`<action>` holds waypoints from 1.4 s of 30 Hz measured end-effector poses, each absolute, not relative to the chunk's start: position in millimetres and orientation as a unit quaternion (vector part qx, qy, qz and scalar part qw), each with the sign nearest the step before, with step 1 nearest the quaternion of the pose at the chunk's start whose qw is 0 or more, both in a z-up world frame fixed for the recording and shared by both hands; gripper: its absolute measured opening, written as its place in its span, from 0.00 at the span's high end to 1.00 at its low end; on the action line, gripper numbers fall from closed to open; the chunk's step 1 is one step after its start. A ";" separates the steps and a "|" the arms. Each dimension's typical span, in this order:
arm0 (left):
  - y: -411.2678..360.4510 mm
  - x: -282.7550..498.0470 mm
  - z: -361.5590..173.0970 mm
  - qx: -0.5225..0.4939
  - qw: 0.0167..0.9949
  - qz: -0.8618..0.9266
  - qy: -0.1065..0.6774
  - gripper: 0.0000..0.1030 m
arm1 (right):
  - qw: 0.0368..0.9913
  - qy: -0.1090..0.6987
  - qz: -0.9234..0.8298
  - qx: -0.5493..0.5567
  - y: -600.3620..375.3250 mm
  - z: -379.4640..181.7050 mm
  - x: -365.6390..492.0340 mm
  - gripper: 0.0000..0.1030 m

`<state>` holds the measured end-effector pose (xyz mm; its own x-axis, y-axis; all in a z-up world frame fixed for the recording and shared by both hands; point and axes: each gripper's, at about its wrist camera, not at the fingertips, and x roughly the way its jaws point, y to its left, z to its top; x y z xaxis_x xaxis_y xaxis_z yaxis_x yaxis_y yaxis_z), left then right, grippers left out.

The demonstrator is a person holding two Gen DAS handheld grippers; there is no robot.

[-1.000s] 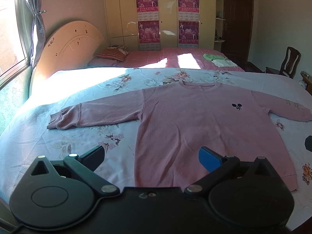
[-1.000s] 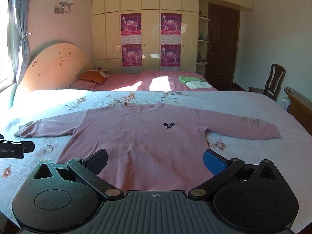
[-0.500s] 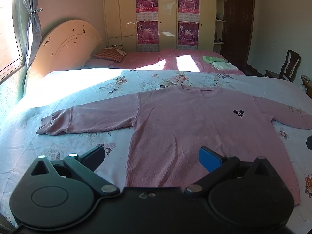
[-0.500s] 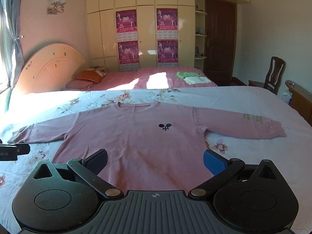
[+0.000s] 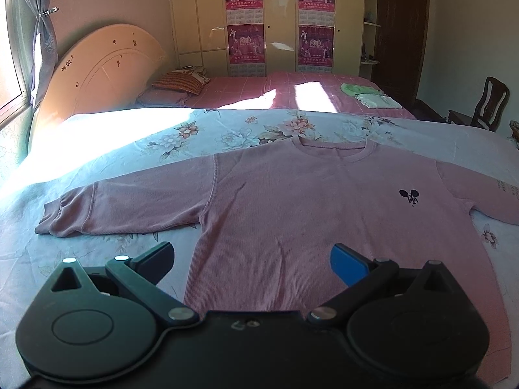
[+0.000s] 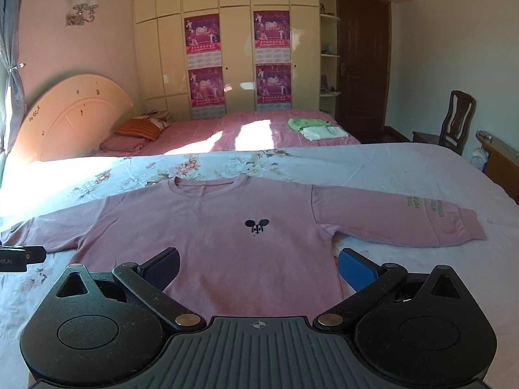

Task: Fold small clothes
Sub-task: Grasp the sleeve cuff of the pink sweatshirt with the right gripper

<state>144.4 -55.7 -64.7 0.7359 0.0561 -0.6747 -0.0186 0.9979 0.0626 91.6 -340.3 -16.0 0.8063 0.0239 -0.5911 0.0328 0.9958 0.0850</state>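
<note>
As both views pulled back since a second ago, left gripper and right gripper hang spread, empty, above flat pink sweater; contact seemingly none; folding unstarted.

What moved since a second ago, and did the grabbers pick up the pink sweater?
Only the grabbers moved: both drifted, so the views shifted a little. The left gripper and right gripper stayed open and grabbed nothing. The pink sweater stayed spread flat on the flowery bedsheet, sleeves out.
</note>
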 end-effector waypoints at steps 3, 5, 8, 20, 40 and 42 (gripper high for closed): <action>-65.1 160.4 -70.9 0.030 0.930 0.020 0.365 0.01 | 0.947 0.317 -0.007 0.048 -353.2 -23.8 106.8 0.00; -73.2 171.7 -75.1 0.035 0.930 0.018 0.366 0.02 | 0.947 0.319 -0.012 0.048 -363.3 -29.2 117.0 0.00; -85.4 188.1 -80.5 0.038 0.928 0.015 0.370 0.03 | 0.946 0.319 -0.019 0.047 -377.1 -35.4 130.6 0.01; -135.4 253.8 -104.1 0.038 0.923 -0.010 0.382 0.05 | 0.943 0.322 -0.062 0.061 -446.7 -63.8 182.8 0.01; -180.7 324.0 -153.8 0.074 0.909 -0.020 0.409 0.18 | 0.868 0.390 -0.254 0.171 -640.7 -133.7 195.9 0.61; -182.3 327.4 -157.5 0.077 0.908 -0.018 0.412 0.18 | 0.862 0.391 -0.264 0.185 -646.8 -137.1 195.2 0.61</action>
